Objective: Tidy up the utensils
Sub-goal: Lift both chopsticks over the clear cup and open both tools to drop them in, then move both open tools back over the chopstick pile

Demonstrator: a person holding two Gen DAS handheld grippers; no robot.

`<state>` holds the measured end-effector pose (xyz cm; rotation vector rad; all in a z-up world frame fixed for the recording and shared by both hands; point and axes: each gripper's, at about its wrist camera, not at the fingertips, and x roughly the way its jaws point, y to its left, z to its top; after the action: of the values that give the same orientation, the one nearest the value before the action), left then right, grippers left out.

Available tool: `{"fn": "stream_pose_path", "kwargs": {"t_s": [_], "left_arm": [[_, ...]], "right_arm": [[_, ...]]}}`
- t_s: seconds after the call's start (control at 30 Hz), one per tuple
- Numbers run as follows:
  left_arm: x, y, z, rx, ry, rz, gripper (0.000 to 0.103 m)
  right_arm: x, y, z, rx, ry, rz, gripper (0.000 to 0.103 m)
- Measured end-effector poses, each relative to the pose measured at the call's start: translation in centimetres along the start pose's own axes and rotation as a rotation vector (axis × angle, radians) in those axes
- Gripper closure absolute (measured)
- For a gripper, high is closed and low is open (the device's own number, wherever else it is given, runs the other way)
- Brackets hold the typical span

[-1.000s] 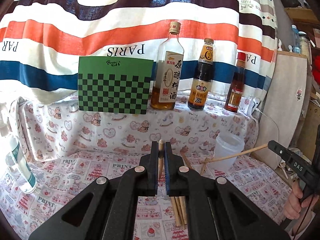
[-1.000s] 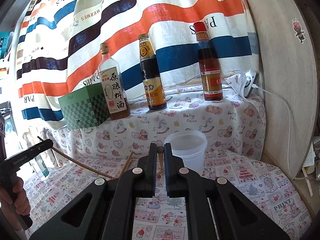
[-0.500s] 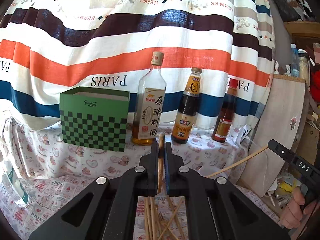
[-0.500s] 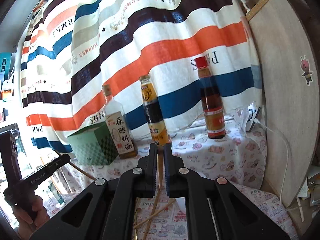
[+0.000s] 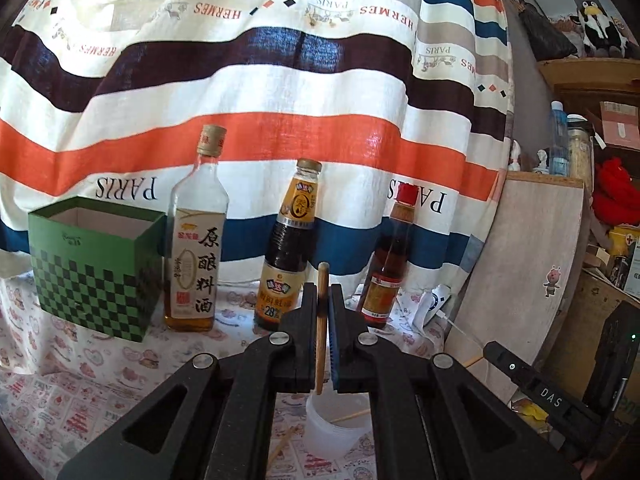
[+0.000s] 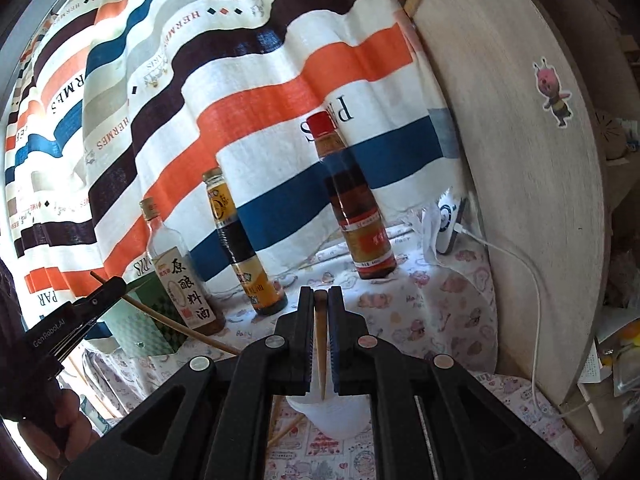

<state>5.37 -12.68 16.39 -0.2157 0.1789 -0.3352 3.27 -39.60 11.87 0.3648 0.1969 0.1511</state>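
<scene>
Left gripper [image 5: 323, 300]: my jaws clamped on one wooden chopstick [image 5: 321, 320], upright between the pads.
Right gripper [image 6: 321, 304]: my jaws clamped on a second chopstick [image 6: 320, 344], tip pointing down.
Plastic cup [image 5: 338, 426]: below both grippers, on the printed cloth [image 5: 100, 392].
Loose chopsticks [image 6: 286, 430]: lying beside the cup.

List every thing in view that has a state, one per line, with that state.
Left claw: shut on a chopstick.
Left chopstick: held upright.
Right claw: shut on a chopstick.
Right chopstick: held upright, thin tip down.
Green checkered box: open at the top, upright.
Cooking wine bottle: capped, upright, mostly empty.
Dark sauce bottle: capped, upright.
Red-capped bottle: capped, upright.
Plastic cup: upright, open.
Loose chopsticks: lying on the cloth.
</scene>
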Motion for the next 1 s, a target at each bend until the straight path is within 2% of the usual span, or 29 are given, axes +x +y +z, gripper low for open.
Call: {"fn": "stream_pose_path", "kwargs": {"t_s": [0.13, 0.23, 0.37, 0.67, 0.73, 0.77, 0.8, 0.93, 1.0], "left_arm": [[2.5, -0.6, -1.4, -0.056, 0.077, 0.0, 0.099], [2.6, -2.7, -2.3, 0.066, 0.028, 0.039, 0.099], [3.3, -4.4, -3.3, 0.15, 0.003, 0.084, 0.099], [5.2, -4.6, -4.9, 0.164, 0.044, 0.11, 0.099], [5.3, -4.4, -5.1, 0.153, 0.056, 0.101, 0.099], [5.2, -4.2, -5.1, 0.148, 0.058, 0.098, 0.098], [5.0, -4.1, -5.1, 0.145, 0.058, 0.097, 0.093], [3.8, -3.7, -4.8, 0.158, 0.04, 0.12, 0.065], [2.8, -3.5, -4.6, 0.181, 0.024, 0.142, 0.056]], "right_arm": [[1.8, -1.8, -0.6, 0.056, 0.048, 0.05, 0.096], [3.2, -3.0, -1.2, 0.101, 0.089, 0.073, 0.095], [5.0, -5.0, -2.0, 0.197, 0.138, 0.118, 0.095], [5.1, -6.1, -2.1, 0.235, 0.145, 0.129, 0.094], [5.0, -6.0, -2.0, 0.233, 0.143, 0.135, 0.083], [4.9, -5.9, -2.0, 0.231, 0.141, 0.135, 0.074], [4.7, -5.9, -1.9, 0.23, 0.136, 0.134, 0.07], [3.7, -5.4, -1.5, 0.21, 0.111, 0.146, 0.066], [3.0, -5.0, -1.1, 0.189, 0.089, 0.138, 0.057]]}}
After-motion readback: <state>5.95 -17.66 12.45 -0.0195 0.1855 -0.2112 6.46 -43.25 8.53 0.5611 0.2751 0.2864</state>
